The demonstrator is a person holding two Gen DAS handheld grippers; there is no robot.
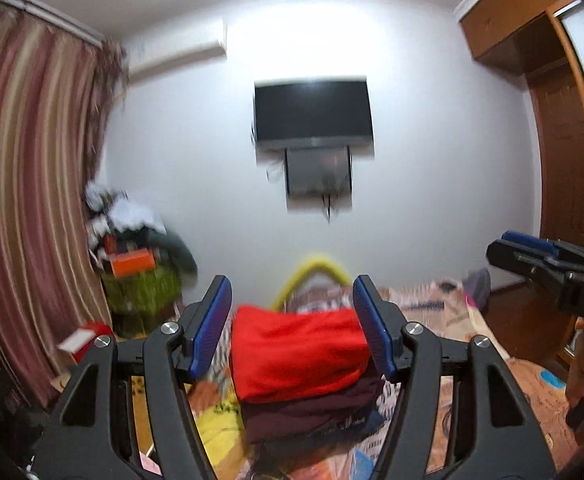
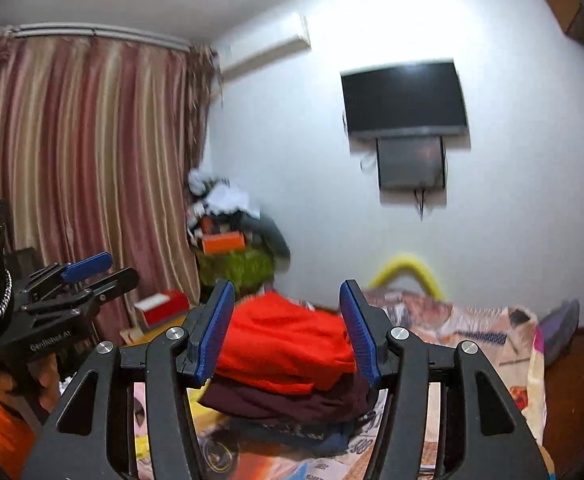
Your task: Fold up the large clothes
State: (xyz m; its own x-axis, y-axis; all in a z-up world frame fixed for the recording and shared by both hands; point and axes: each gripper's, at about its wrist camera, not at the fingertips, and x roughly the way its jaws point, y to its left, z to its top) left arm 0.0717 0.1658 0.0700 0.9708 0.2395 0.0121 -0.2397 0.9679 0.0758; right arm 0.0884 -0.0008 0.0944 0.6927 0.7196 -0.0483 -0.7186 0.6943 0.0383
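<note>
1. Two grippers are seen, one from each wrist camera, both pointed level across a bed (image 1: pixel 432 300) toward a white wall.
2. A stack of folded clothes (image 1: pixel 304 376) is seen on the bed: a red garment (image 1: pixel 298 350) lies on top, a dark maroon garment (image 1: pixel 312 412) under it, and darker pieces below that cannot be told apart.
3. In the left wrist view, the left gripper (image 1: pixel 292 304) is shown with its blue-padded fingers (image 1: pixel 212 324) spread apart. The stack is framed in the gap between them but lies beyond and below the tips; no cloth is pressed by either pad, though the right pad overlaps the red garment's edge in the picture.
4. In the right wrist view, the right gripper (image 2: pixel 286 304) is shown with its fingers (image 2: pixel 214 328) likewise parted and nothing clamped. The stack (image 2: pixel 288 372) is seen through the gap, further off and lower than the tips.
5. The right gripper (image 1: pixel 548 268) is caught at the right edge of the left view, and the left gripper (image 2: pixel 88 276) at the left edge of the right view, with an orange sleeve (image 2: pixel 0 424) under it.
6. A television (image 1: pixel 312 114) is mounted on the wall, a striped curtain (image 1: pixel 32 180) hangs at the left, and a heap of things (image 1: pixel 140 256) is piled in the corner. The surroundings are blurred.
</note>
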